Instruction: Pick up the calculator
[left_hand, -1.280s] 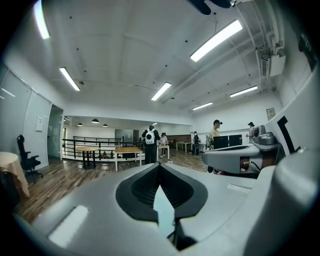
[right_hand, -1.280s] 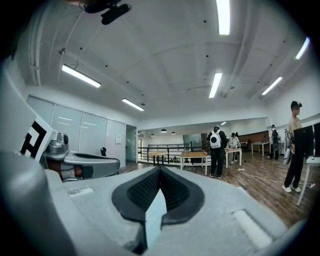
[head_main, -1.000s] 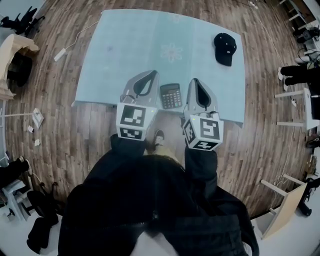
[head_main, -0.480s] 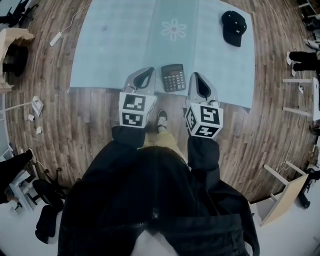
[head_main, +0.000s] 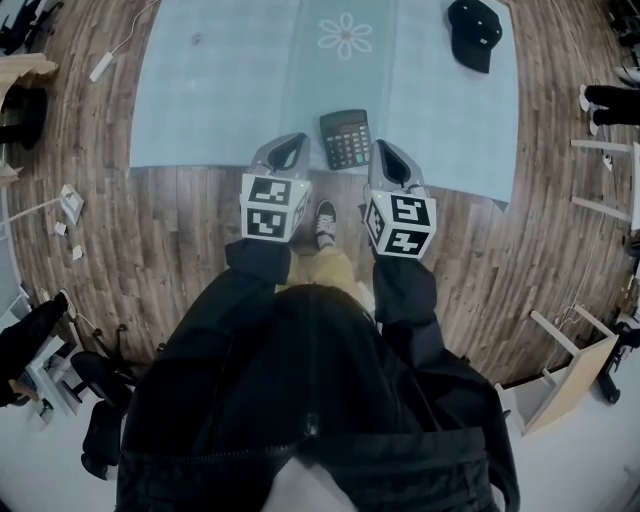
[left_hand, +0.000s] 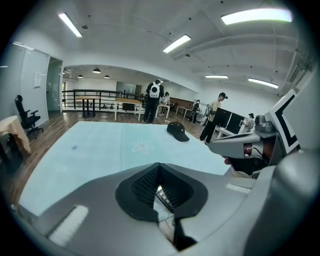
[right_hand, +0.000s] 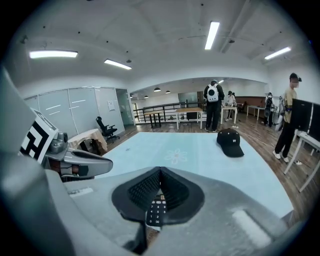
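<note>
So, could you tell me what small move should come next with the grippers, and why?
Probably part the jaws of the right gripper: it and the left gripper are shut, and the calculator lies untouched on the mat between them.

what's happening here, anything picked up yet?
Not yet. A person stands at the near edge of a pale blue floor mat with a handheld tool in each hand. The left tool and right tool both have their jaws shut and empty. Seen from the head view, they sit either side of a dark grey rectangular calculator, which lies flat near the mat's edge, ungripped. A black baseball cap lies at the mat's far right.
</note>
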